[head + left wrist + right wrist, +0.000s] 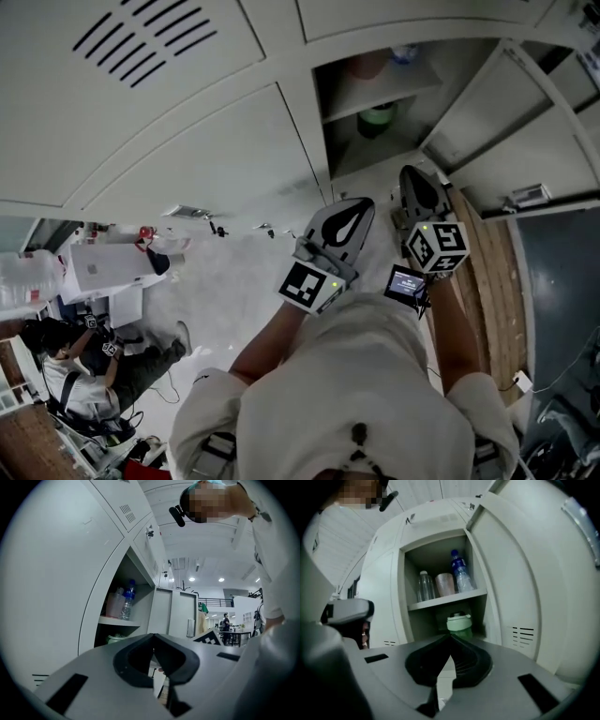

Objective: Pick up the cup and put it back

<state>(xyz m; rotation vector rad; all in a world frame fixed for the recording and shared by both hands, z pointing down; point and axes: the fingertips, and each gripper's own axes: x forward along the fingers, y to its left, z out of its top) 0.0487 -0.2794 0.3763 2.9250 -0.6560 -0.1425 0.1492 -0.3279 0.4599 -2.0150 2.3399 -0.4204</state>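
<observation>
An open locker [337,103] holds a green-lidded cup [378,117] on its lower shelf and a pink cup [367,64] with a water bottle [405,53] on the upper shelf. In the right gripper view the green cup [459,624] stands just beyond my shut right gripper [451,638], apart from it; the pink cup [445,584] sits between two bottles above. My left gripper [153,637] is shut and empty, pointing past the locker's left side, with the pink cup [114,604] visible. In the head view, the left gripper [366,204] and right gripper [412,173] both hang below the opening.
The locker door [487,103] stands swung open on the right, close to my right gripper. Shut locker doors [187,178] fill the left side. A person [84,366] sits near boxes at the lower left. A wooden strip [487,281] runs along the floor at right.
</observation>
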